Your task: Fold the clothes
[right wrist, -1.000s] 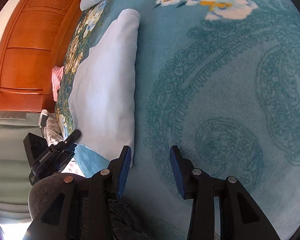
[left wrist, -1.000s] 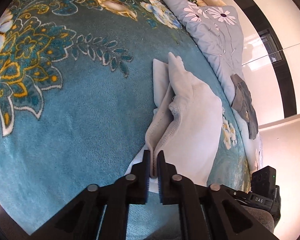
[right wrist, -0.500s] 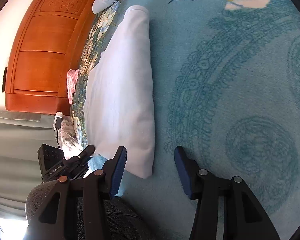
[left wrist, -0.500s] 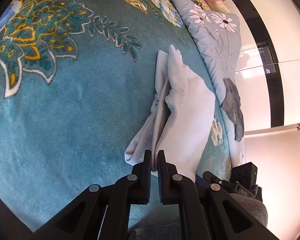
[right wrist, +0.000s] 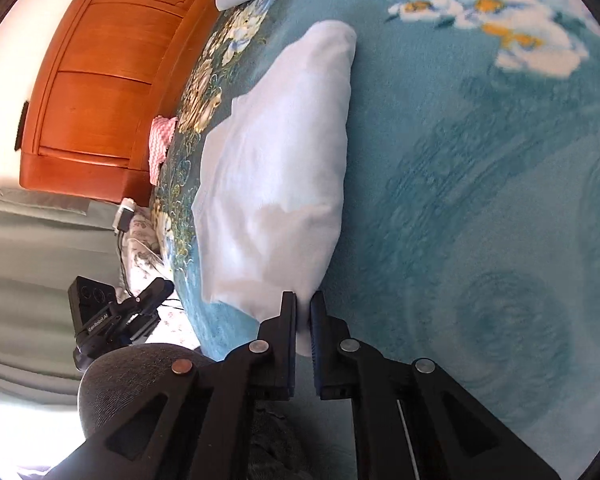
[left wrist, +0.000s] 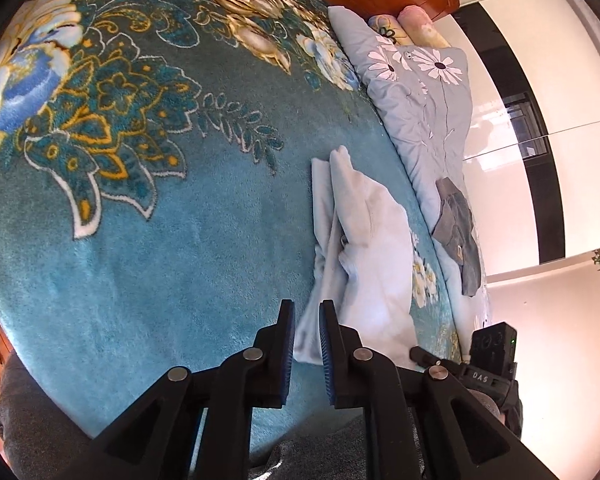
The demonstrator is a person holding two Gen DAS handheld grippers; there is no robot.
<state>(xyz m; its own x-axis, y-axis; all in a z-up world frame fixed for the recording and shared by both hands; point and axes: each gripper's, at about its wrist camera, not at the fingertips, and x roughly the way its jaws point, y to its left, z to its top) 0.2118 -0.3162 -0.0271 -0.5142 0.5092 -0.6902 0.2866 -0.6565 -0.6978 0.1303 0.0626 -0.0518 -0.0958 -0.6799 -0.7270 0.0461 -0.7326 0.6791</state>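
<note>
A pale white garment (left wrist: 364,248) lies folded lengthwise on the teal flowered blanket (left wrist: 148,240). In the left wrist view my left gripper (left wrist: 306,312) has its jaws a little apart around the garment's near corner, whose cloth lies between the pads. In the right wrist view the same garment (right wrist: 276,168) stretches away from me, and my right gripper (right wrist: 303,300) is shut on its near corner, with cloth pinched between the pads. The right gripper shows at the lower right of the left wrist view (left wrist: 492,352).
A grey daisy-print quilt (left wrist: 428,92) and a dark grey garment (left wrist: 458,232) lie along the bed's far side. A wooden headboard (right wrist: 100,80) stands at the back. A pink cloth (right wrist: 160,140) hangs at the bed's edge.
My right gripper moved onto the garment's near corner and shut on it. My left gripper's jaws have parted a little around the other corner, and its view has swung.
</note>
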